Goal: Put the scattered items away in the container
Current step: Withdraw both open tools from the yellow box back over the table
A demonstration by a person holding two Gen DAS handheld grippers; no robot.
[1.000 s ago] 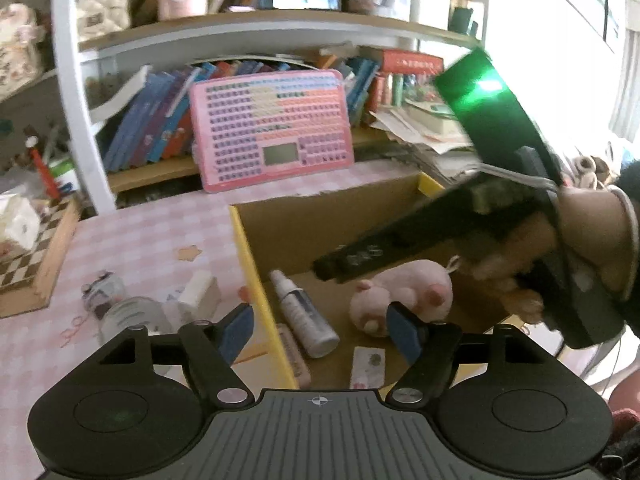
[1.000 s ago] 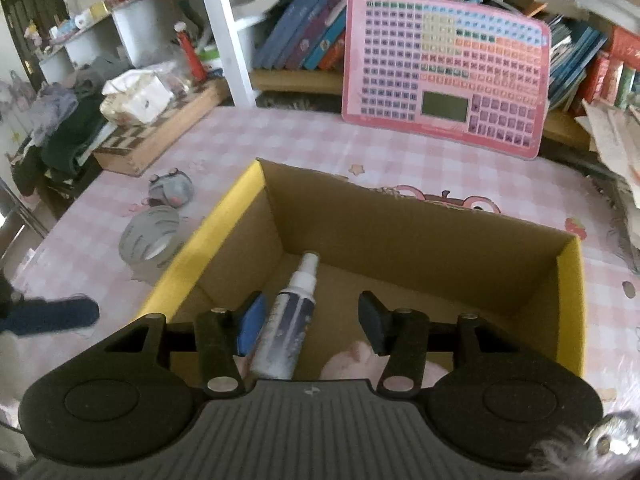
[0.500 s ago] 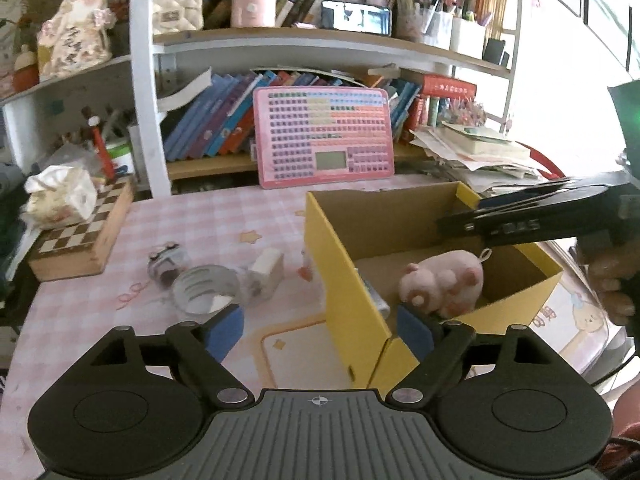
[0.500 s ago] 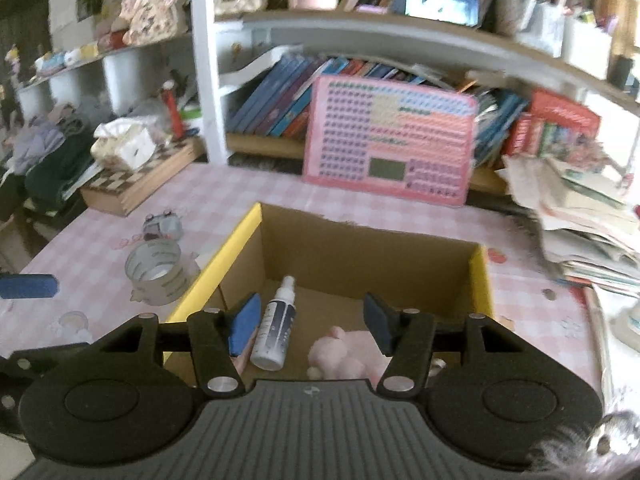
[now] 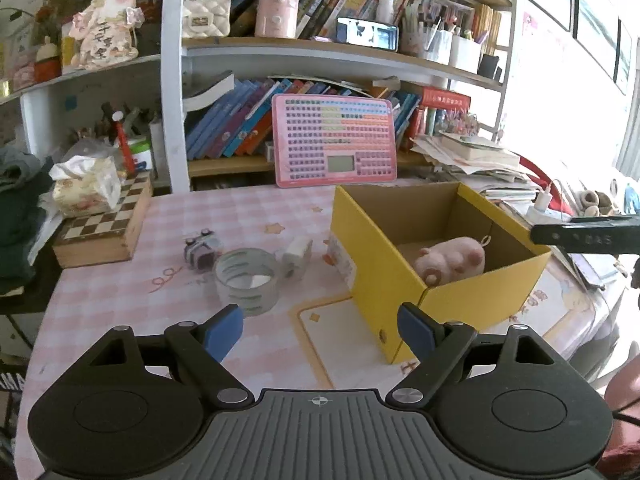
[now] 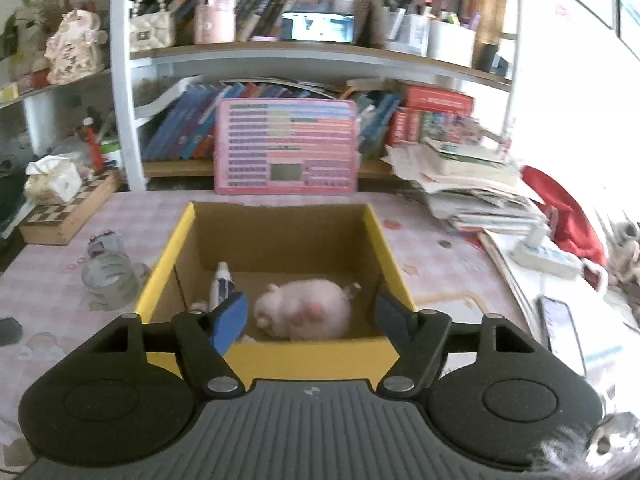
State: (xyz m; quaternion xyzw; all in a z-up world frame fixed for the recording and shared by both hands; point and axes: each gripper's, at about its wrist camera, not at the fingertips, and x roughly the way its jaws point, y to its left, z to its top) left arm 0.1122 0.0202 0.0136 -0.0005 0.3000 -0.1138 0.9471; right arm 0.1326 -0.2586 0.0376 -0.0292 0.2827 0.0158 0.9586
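A yellow cardboard box point(image 6: 276, 354) holds a pink plush pig point(image 6: 304, 314) and spray bottle point(image 6: 222, 286). The right gripper point(image 6: 310, 316) is opening, empty, above it. The left gripper point(image 5: 320, 330) hangs wide open, empty, near a glass cup point(image 5: 247, 282) on the table

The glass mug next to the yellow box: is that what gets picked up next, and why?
Probably yes. The left gripper is open and empty, and the glass mug stands on the table straight ahead of it, outside the yellow box. Easing forward toward it seems the natural move.
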